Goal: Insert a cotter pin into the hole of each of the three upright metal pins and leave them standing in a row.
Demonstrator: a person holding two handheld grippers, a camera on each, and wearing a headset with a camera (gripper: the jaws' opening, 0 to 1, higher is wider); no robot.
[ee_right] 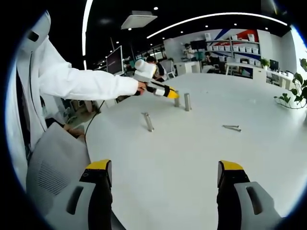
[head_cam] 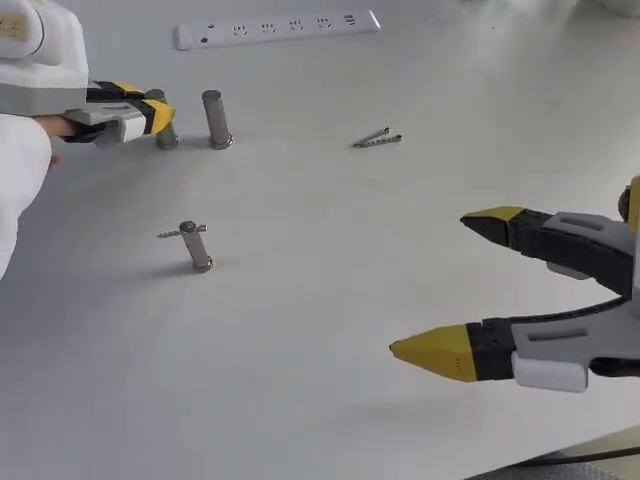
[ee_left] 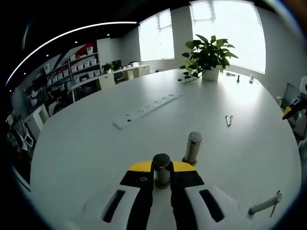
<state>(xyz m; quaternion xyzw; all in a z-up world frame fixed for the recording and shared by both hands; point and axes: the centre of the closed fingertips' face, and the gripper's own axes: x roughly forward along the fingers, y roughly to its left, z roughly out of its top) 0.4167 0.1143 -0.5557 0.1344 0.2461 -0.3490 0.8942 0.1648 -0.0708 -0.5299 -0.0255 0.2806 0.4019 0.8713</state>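
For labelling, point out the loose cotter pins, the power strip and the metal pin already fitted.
loose cotter pins (head_cam: pixel 378 139): head view, middle of the pair.
power strip (head_cam: pixel 278 28): head view, top face.
fitted metal pin (head_cam: pixel 196 250): head view, mid shaft.

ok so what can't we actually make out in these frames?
- gripped pin: mid-shaft covered by the left tongs in the head view, so its cross hole can't be seen.
- free upright pin: hole too small to find in the head view.
- loose cotter pins: too small to count for certain in any view.
- right tongs: body cut off by the head view's right edge.
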